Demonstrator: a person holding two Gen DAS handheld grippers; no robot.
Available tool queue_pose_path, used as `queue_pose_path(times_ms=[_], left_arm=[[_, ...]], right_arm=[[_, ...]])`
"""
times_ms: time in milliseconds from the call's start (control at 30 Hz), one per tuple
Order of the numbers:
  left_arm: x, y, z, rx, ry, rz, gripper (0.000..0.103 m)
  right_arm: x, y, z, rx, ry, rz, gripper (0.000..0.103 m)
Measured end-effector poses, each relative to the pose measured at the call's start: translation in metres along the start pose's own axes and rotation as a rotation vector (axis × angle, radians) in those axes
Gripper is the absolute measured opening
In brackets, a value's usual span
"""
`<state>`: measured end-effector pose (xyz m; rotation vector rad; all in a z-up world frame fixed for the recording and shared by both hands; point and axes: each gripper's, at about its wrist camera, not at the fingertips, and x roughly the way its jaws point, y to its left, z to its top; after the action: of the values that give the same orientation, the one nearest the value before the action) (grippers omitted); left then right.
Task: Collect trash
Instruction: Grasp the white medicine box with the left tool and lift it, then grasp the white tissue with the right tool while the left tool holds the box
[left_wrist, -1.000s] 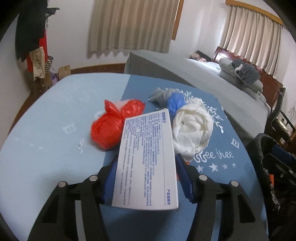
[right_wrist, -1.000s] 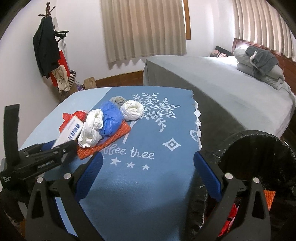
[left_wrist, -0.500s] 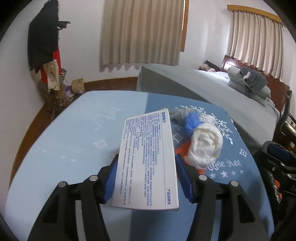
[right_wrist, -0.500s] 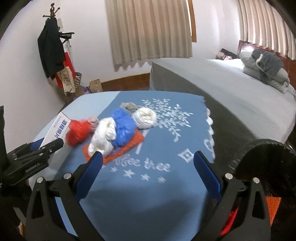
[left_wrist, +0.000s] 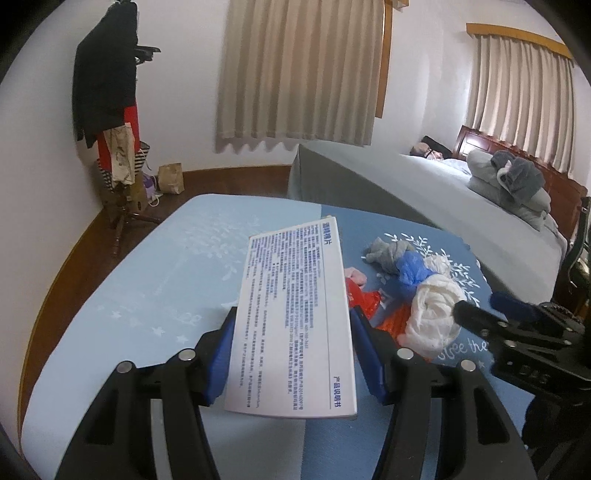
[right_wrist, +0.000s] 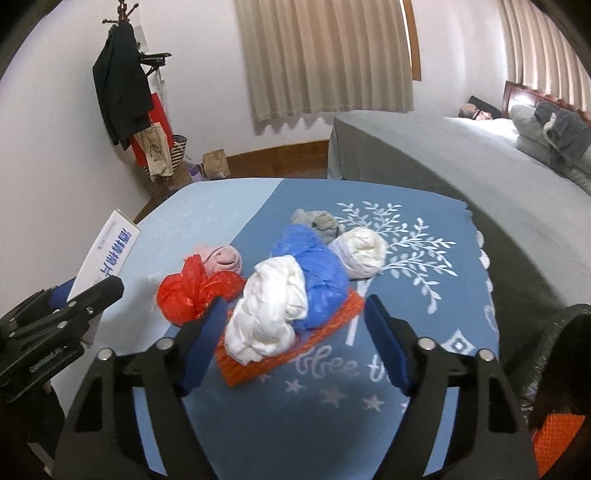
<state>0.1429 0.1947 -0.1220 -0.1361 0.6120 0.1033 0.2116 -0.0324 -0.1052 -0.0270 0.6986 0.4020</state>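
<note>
1. Left wrist view: left gripper (left_wrist: 291, 350) is clenched on a printed leaflet (left_wrist: 295, 317), blue pads pressing its two long edges. The leaflet's long axis runs straight out along the fingers, far end tilted up above the table (left_wrist: 147, 288). The trash pile lies ahead and to the right of this claw: red bag (left_wrist: 365, 304), white wad (left_wrist: 432, 314), blue bag (left_wrist: 413, 267), grey rag (left_wrist: 386, 253). The right gripper (left_wrist: 480, 306) enters from the right edge, its tips just beside the white wad, so the right hand is clearly nearer the pile

2. Right wrist view: right gripper (right_wrist: 293, 325) is released, nothing pinched. Its jaws have just been closing; they bracket the near end of the pile without pressing on it. Between and just ahead of the pads sits the white wad (right_wrist: 269, 317) on an orange mesh mat (right_wrist: 295, 350), with the blue bag (right_wrist: 314, 273) stacked against the wad's far side. The mat's long axis runs diagonally, near-left to far-right, skewed to the jaw line. The red bag (right_wrist: 188, 295) lies just outside the left pad, with a pink roll (right_wrist: 221, 258) behind it; a second white roll (right_wrist: 360, 251) and the grey rag (right_wrist: 317, 221) sit further out. The black bin (right_wrist: 554, 350) is at the lower right, off the table edge. The left gripper (right_wrist: 88, 291) with the leaflet (right_wrist: 107, 251) stands well to the left

3. Judgement: the right claw is lined up for the white wad, but the skewed mat may catch a pad
</note>
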Motion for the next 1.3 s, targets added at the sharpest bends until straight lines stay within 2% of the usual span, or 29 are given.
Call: queue_pose_path(times_ms=[167,200,233,300,667,933,1300], left_arm=[[-0.001,0.001,0.000,-0.002,-0.007,0.003,0.058],[-0.001,0.002,0.001,-0.004,-0.007,0.001,0.058],[-0.001,0.001,0.000,-0.004,-0.007,0.000,0.058],[-0.002,0.001,-0.001,-0.001,-0.008,-0.002,0.058],[-0.014,-0.012,0.004,0.023,-0.028,-0.024,0.058],[-0.023,-0.039,0.012,0.057,-0.046,-0.076,0.058],[-0.031,-0.092,0.019,0.111,-0.053,-0.197,0.058]], right_arm=[[0.012,0.007,-0.001,-0.018,0.042,0.013,0.049],[0.015,0.008,-0.002,-0.021,0.056,0.025,0.039],[0.017,0.009,-0.002,-0.025,0.069,0.035,0.033],[0.017,0.011,-0.003,-0.028,0.072,0.051,0.029],[-0.029,0.004,0.003,-0.019,0.003,0.086,0.028],[-0.070,-0.018,0.006,0.016,-0.054,0.053,0.028],[-0.120,-0.066,-0.003,0.068,-0.104,-0.032,0.028]])
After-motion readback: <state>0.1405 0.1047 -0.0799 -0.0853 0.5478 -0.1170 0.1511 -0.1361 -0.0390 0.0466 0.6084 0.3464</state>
